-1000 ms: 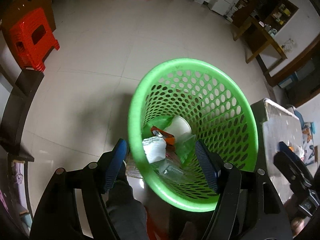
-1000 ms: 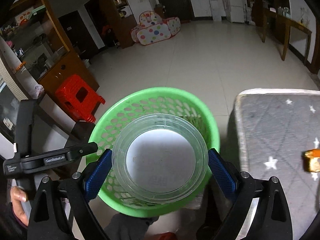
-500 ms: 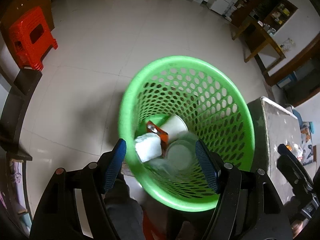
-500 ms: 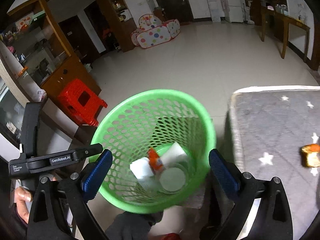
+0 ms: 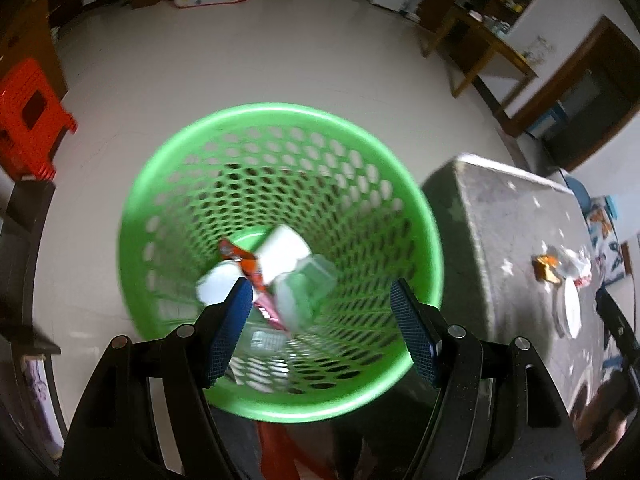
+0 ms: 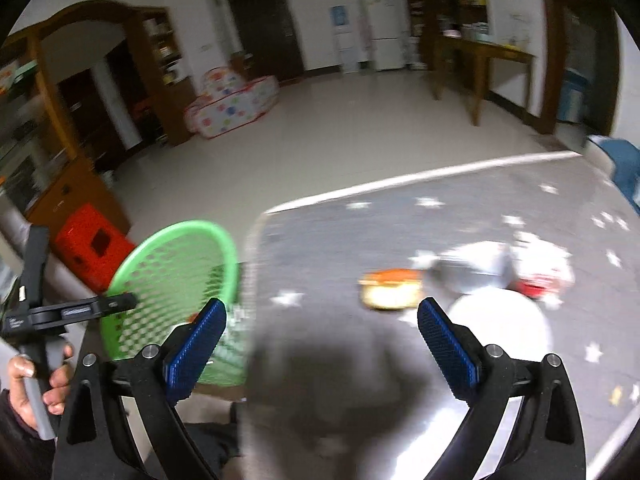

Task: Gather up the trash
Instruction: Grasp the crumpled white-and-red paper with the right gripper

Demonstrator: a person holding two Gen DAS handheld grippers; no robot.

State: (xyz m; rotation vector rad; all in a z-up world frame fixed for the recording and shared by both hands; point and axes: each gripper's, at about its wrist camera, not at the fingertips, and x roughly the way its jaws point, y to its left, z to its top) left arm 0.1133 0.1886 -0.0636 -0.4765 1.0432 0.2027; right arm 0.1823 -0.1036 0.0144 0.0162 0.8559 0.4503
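Swinging my right claw (image 6: pixel 318 344) over the grey star-print table (image 6: pixel 352 240), I have its jaws spread wide w/ nothing between them; they've just been opening. My left claw (image 5: pixel 320 326) looks straight down into the green basket (image 5: pixel 256 116), jaws partly apart. From these views I can't tell if its pads pinch the basket's near rim or just hang over it.

Trash already in the basket: a white cup (image 5: pixel 282 254), an orange wrapper (image 5: pixel 248 266) and a clear tub (image 5: pixel 306 288), all at the bottom.

Trash left on the table, toward its right end: an orange-yellow packet (image 6: pixel 390 286), a white lid (image 6: pixel 502 320) just beside it, plus a crumpled bag w/ red print (image 6: pixel 540 276) behind. The view is badly smeared, so edges are vague.

Risks, as I judge them:
1. Blur could make me close on the wrong piece, or beside it.
2. The lid lies flat; pads may skid off and shove it away.
3. The basket sits just off the table's left edge; a bump from either claw could tip it.

Nothing blocks the reach. A red stool (image 6: pixel 94 242) stands on the floor beyond the basket, well apart.
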